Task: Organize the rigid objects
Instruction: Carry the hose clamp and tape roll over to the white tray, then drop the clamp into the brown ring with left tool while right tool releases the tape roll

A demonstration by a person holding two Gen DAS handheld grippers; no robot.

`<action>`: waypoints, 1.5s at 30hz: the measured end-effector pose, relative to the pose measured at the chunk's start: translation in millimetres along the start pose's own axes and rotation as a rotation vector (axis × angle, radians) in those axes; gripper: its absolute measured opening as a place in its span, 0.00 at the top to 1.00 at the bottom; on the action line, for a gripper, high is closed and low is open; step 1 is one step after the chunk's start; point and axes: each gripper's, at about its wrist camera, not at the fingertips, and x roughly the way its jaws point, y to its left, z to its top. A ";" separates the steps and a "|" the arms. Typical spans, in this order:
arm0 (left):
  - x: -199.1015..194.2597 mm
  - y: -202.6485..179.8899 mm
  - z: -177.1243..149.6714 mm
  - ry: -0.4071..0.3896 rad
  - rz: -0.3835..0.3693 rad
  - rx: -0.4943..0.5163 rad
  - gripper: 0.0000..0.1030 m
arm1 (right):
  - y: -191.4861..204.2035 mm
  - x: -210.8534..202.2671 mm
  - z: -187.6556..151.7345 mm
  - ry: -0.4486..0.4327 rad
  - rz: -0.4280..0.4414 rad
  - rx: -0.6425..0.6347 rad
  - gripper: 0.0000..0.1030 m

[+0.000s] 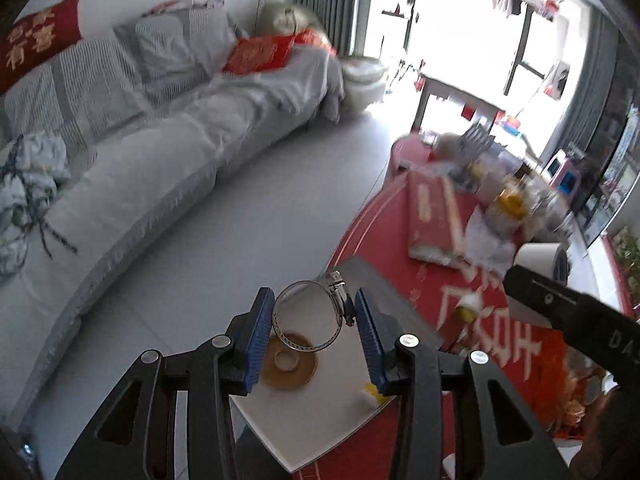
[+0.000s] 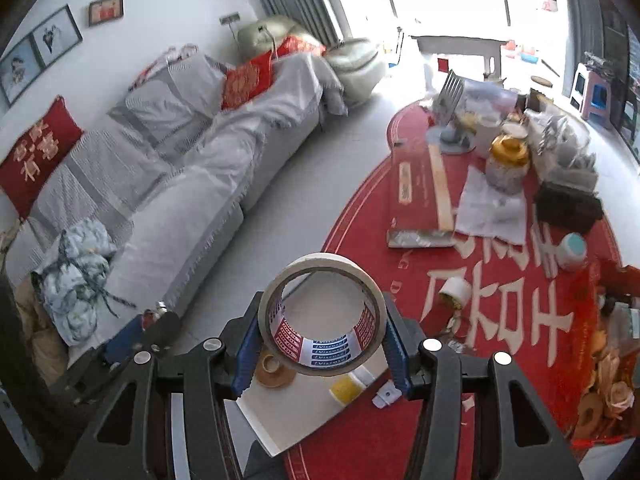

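Left wrist view has the left claw (image 1: 314,322) pinching a metal hose clamp (image 1: 310,316) by its sides at frame centre, while the right claw (image 2: 320,334) squeezes a masking tape roll (image 2: 322,316) across its width, both hanging over the white tray (image 2: 304,408) on the red surface (image 2: 500,320), probably for sorting.

Strong daylight is admitted through the window (image 1: 460,40), which is blown out to white. The left view is smeared by motion blur over the table (image 1: 460,280); straight lines are bent at both frames' dark edges.
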 end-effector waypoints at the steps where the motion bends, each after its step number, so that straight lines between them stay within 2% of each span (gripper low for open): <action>1: 8.5 0.1 -5.8 0.018 0.002 -0.003 0.57 | 0.5 9.7 -4.1 0.020 0.001 0.002 0.47; 10: 104.9 7.5 -57.2 0.201 0.102 -0.013 0.57 | -11.7 112.1 -55.5 0.243 -0.076 -0.004 0.47; 15: 126.0 11.1 -70.5 0.237 0.121 -0.003 0.57 | -16.3 142.8 -68.1 0.310 -0.096 -0.004 0.47; 23: 135.8 10.8 -66.5 0.249 0.119 -0.003 0.57 | -11.3 165.5 -69.8 0.348 -0.105 -0.026 0.47; 45: 154.7 16.4 -65.9 0.287 0.122 -0.009 0.57 | -11.4 190.3 -69.3 0.387 -0.123 -0.037 0.47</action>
